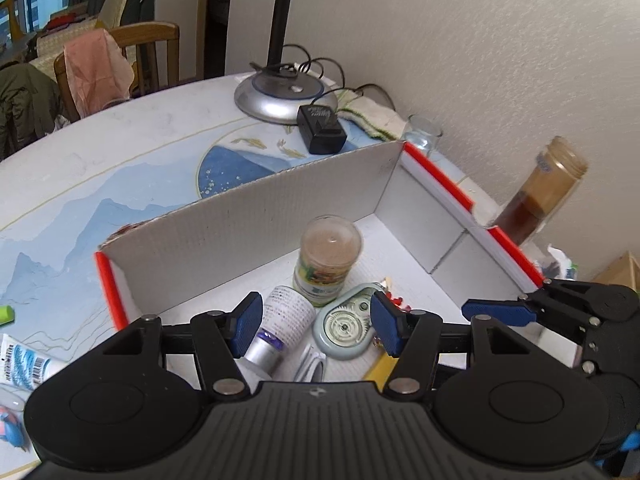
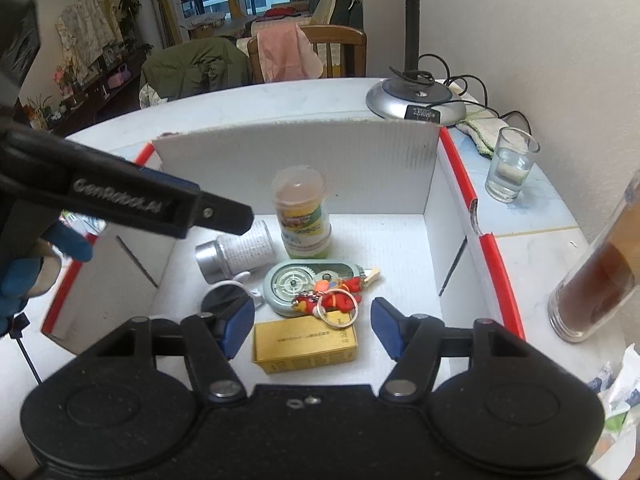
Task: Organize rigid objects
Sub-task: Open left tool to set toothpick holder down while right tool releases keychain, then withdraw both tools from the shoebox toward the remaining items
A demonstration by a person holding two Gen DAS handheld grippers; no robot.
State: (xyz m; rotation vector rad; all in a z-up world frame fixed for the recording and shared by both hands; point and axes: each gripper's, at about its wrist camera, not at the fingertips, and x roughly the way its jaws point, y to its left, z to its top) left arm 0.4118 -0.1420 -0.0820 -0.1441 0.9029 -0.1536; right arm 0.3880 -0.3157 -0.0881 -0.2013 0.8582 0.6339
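Tools are held parted and empty over a white cardboard box (image 2: 352,168) with red edges, set on a painted blue-and-white surface (image 1: 120,168). The right tool (image 2: 313,330) is poised at 6 o'clock of the box, above a yellow carton (image 2: 305,346) whose print is too small to read. Just beyond it lie a red keyring figure (image 2: 326,300) touching a pale green correction-tape dispenser (image 2: 292,284), a toppled white bottle (image 2: 240,250) with a silver cap, and an upright clear-capped jar (image 2: 302,212) with a green-yellow label. The left tool (image 1: 316,322) is seen over the dispenser; on its arm, at 9 o'clock in the right view, "GenRobot.AI" is lettered. A water glass (image 2: 510,164) stands at 2 o'clock, outside the box.
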